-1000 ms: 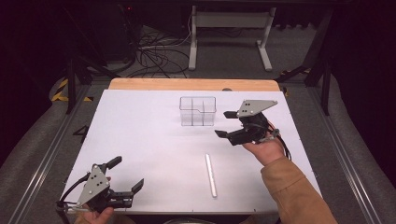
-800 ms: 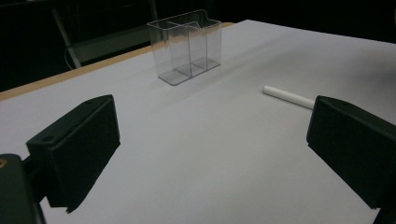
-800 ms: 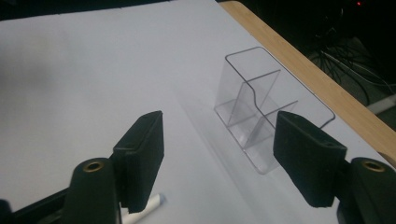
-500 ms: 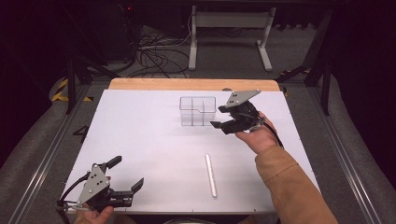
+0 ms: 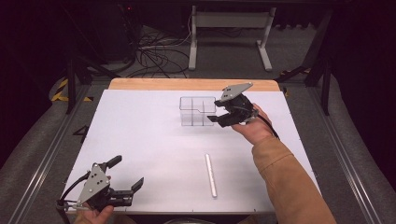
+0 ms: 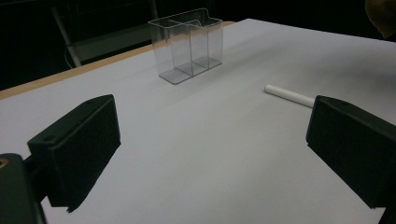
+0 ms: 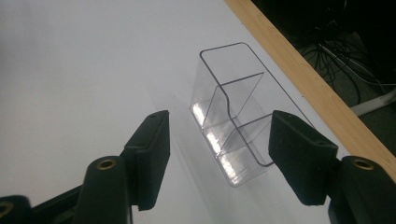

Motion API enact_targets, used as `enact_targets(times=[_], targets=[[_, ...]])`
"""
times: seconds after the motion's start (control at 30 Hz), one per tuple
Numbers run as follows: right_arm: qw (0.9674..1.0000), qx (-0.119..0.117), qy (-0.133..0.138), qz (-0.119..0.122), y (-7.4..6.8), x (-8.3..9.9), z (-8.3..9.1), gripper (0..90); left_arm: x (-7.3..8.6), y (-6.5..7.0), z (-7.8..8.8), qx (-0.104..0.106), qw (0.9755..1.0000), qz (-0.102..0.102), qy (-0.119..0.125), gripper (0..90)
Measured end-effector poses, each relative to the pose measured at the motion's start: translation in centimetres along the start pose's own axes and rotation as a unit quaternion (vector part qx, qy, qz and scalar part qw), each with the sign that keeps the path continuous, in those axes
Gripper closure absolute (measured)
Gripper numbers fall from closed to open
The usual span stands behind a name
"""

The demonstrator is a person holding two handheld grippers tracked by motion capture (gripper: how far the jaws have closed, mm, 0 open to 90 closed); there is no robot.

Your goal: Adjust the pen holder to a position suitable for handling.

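Currently the right claw is held at the right side of a clear plastic box, which stands upright on the white counter near its far wooden edge. In the right gripper view, the box is seen between and beyond the two black jaws, and inner walls that divide it into compartments can be noticed. The jaws are partly open and have just been closing; the pads are not pressed on the box, and nothing is gripped by them. Whether one jaw already touches the box wall cannot be told from the pictures. The claw is carried by the right hand, and a tan sleeve is seen behind it.

The left claw is kept low at the near left corner of the counter, well apart from the box. Its jaws are opened wide and nothing is held between them, as is shown clearly in the left gripper view.

A white stick is laid flat on the counter, near the front edge and between the two claws. It is touched by neither claw. In the left gripper view one end of the stick is seen beside the right-hand jaw, with the box farther behind.
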State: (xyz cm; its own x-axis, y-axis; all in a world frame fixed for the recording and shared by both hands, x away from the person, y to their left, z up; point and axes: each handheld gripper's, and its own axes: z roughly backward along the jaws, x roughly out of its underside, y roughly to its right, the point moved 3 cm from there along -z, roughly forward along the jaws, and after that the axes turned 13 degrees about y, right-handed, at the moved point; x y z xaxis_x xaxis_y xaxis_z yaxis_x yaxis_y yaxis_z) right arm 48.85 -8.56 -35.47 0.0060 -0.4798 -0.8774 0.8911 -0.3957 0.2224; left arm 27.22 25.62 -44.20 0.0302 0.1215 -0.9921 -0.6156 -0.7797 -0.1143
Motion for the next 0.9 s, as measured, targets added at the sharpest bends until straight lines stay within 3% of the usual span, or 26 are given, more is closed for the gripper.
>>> enact_targets(times=[0.33,0.53,0.7,0.9], targets=[[0.9998,-0.020,0.003,-0.002,1.4,0.5,-1.6,42.3,0.1,0.0,-0.1,0.004,1.0000,0.003,-0.004,3.7],[0.9993,-0.025,-0.029,-0.003,2.7,1.2,-3.7,45.0,0.3,-0.1,-0.3,0.005,1.0000,0.006,-0.006,3.7],[0.9987,-0.031,-0.041,0.004,2.8,1.5,-5.0,47.6,0.3,-0.2,-0.3,0.005,1.0000,0.004,-0.007,3.7],[0.9980,-0.036,-0.053,-0.004,2.9,1.9,-6.8,53.0,0.4,-0.2,-0.2,0.006,0.9999,0.007,-0.008,3.8]])
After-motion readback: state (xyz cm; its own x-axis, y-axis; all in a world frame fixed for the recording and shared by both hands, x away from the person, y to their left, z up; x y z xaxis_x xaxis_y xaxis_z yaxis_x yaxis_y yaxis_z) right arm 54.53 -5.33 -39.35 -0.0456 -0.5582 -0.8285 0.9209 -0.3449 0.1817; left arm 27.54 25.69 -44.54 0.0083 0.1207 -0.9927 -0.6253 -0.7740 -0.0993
